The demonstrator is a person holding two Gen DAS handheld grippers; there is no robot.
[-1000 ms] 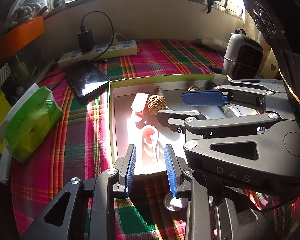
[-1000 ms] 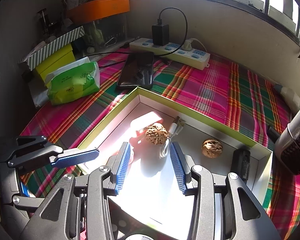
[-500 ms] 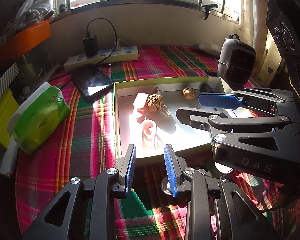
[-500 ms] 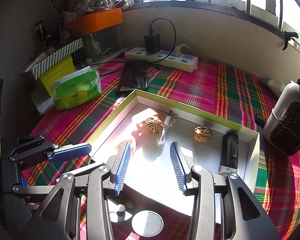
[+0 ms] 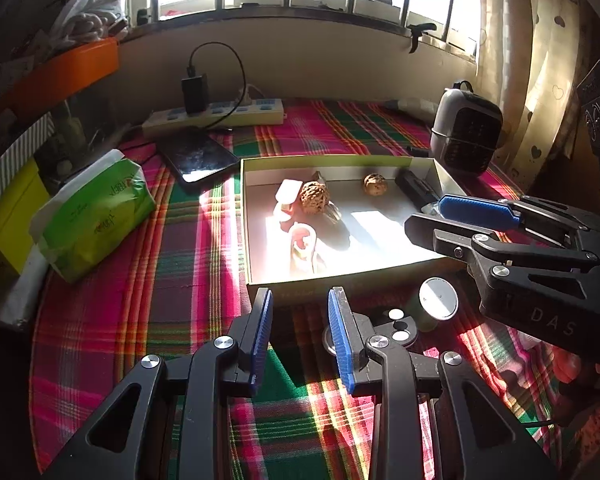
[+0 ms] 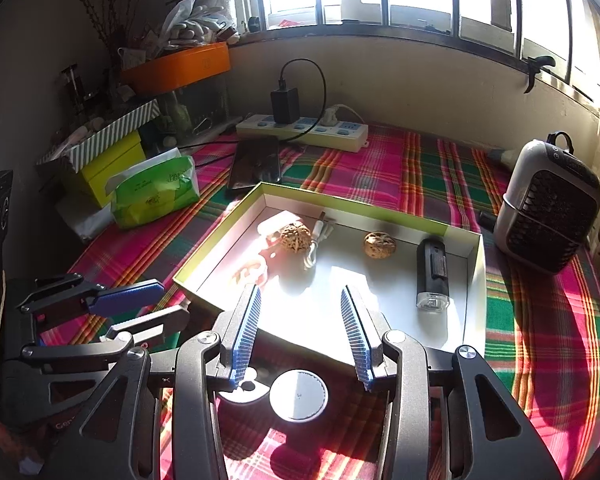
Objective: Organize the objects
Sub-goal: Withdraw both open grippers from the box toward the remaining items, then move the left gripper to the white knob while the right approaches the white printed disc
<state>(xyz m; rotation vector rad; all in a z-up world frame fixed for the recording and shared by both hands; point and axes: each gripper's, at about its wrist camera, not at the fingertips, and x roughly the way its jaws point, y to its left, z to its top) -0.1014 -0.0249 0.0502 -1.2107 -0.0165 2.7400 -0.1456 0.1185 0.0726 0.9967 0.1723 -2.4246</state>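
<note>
both grippers hang tilted down over the near edge of the table. the left gripper point(image 5: 300, 334) has its blue pads parted with nothing between them, only plaid cloth showing in the gap. the right gripper point(image 6: 300, 334) stands a little wider, likewise released and empty, and in the left view it reaches in from the right side, its fingers over the box's near right corner.

the shallow box point(image 6: 352, 206) with the yellow-green rim sits in the middle of the table. inside it, toward the far left corner, a large walnut point(image 6: 296, 238) lies against a white cable point(image 6: 318, 236) and a small white case point(image 5: 287, 192); a smaller walnut point(image 6: 380, 244) rests apart near the far wall, and a black lighter-like device point(image 6: 432, 276) lies along the right side. just outside the box's near wall stand a round silver-topped item point(image 6: 299, 396) and a small black piece with white dots point(image 5: 398, 322).

the plaid tablecloth point(image 6: 420, 160) is pink and green, sunlit in patches. beyond the box lie a dark phone point(image 5: 200, 156) and a power strip point(image 6: 304, 130) with a black charger; a green tissue pack point(image 5: 96, 212) is at the left, a small grey heater point(image 6: 548, 216) at the right, barred windows behind.
</note>
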